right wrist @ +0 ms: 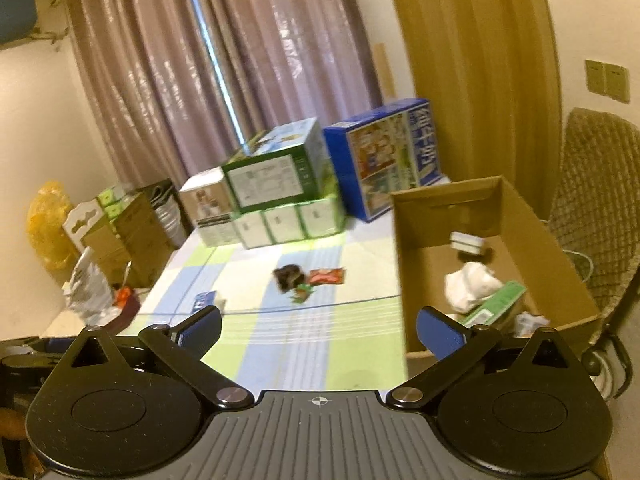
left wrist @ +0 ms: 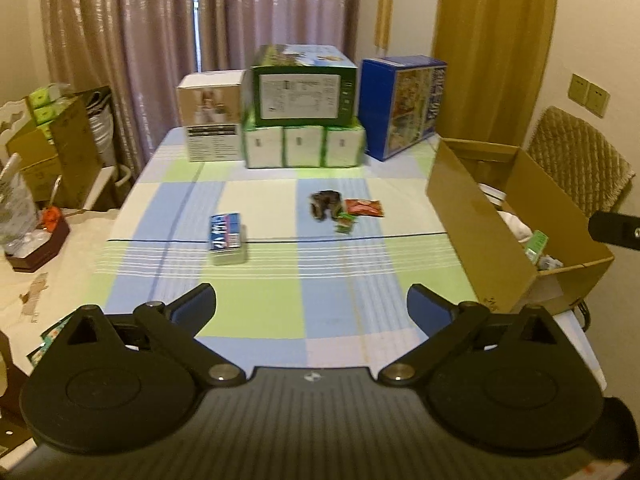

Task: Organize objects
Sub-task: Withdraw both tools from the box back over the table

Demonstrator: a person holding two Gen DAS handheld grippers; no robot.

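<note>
The left gripper [left wrist: 311, 306] is held spread wide over the checked tablecloth [left wrist: 256, 308], nothing pinched. Going left to right, a small blue box [left wrist: 226, 236] is seen, then a dark crumpled wrapper [left wrist: 325, 205], a green packet [left wrist: 345, 223] and a red packet [left wrist: 365, 207] bunched together, then the cardboard box [right wrist: 436, 248] at the table's right edge. The right gripper [right wrist: 319, 330] is spread too, empty, near that box.

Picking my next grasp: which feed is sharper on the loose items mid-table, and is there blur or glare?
Left wrist view is sharper: the blue-labelled tin and red packet read fairly clearly. Right wrist view is motion-smeared, with glare on the curtain; fisheye bends both.
</note>
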